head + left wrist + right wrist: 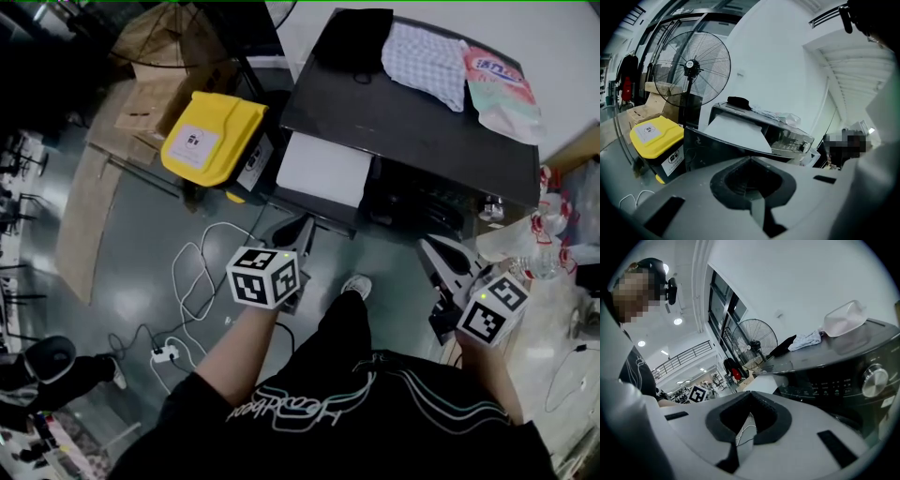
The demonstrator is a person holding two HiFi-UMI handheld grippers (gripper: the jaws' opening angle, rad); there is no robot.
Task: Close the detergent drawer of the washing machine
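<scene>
The dark washing machine (422,122) stands ahead of me with its white detergent drawer (319,169) pulled out at its left front corner. My left gripper (296,232) hovers just in front of the drawer, a little below it, jaws shut and empty. My right gripper (435,251) hangs shut before the machine's front right, also empty. In the left gripper view the drawer (736,131) juts toward me beyond the left gripper (751,161). The right gripper view shows the right gripper (750,398) beside the control panel (834,376), with the drawer (764,384) further left.
A black cloth (352,37), a checked cloth (427,56) and a detergent pouch (502,84) lie on the machine's top. A yellow-lidded bin (211,136) stands left of the drawer. White cables (197,272) and a power strip (164,353) lie on the floor. A standing fan (691,70) is behind the bin.
</scene>
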